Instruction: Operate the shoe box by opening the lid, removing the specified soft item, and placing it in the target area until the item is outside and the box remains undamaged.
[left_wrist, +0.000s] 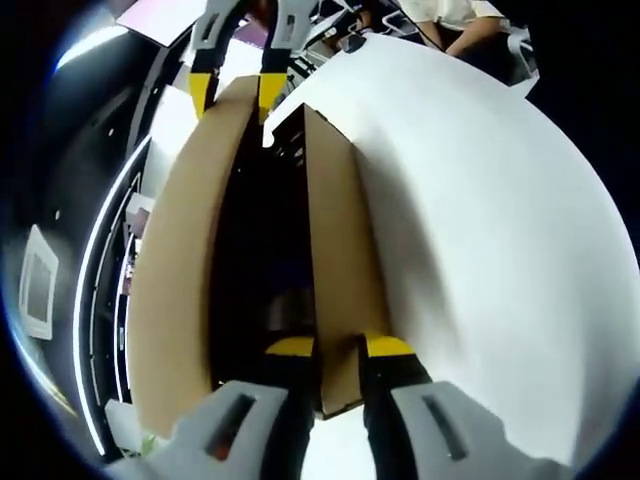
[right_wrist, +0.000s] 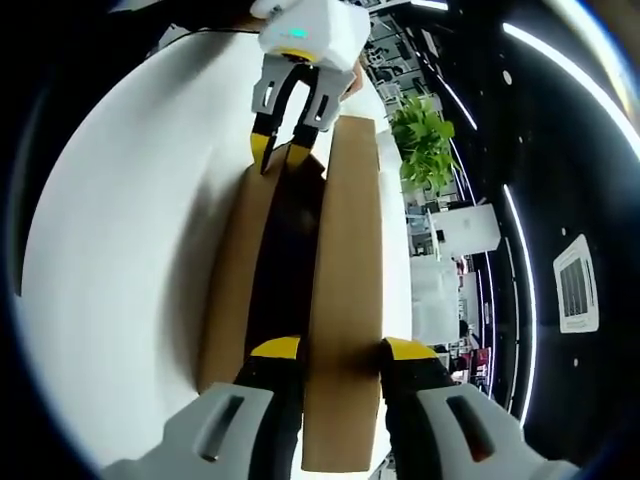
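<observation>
Shoe box (left_wrist: 340, 250) lid (right_wrist: 345, 290) ajar; both tongs prob. gripping edges.

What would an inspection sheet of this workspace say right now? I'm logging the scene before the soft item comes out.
Surface: round white table, bare where visible.
Job's things: brown cardboard shoe box on the table; lid lifted, dark gap into the interior. Soft item: not made out, inside too dark.
Clutter: nothing seen on the table.
Grippers: left gripper straddles a cardboard panel at one end; right gripper straddles the lid edge at the other; yellow-tipped fingers on either side.
Cables: nothing seen.
Surroundings: potted green plant, white furniture, ceiling light strips, a person past the table's far edge.
</observation>
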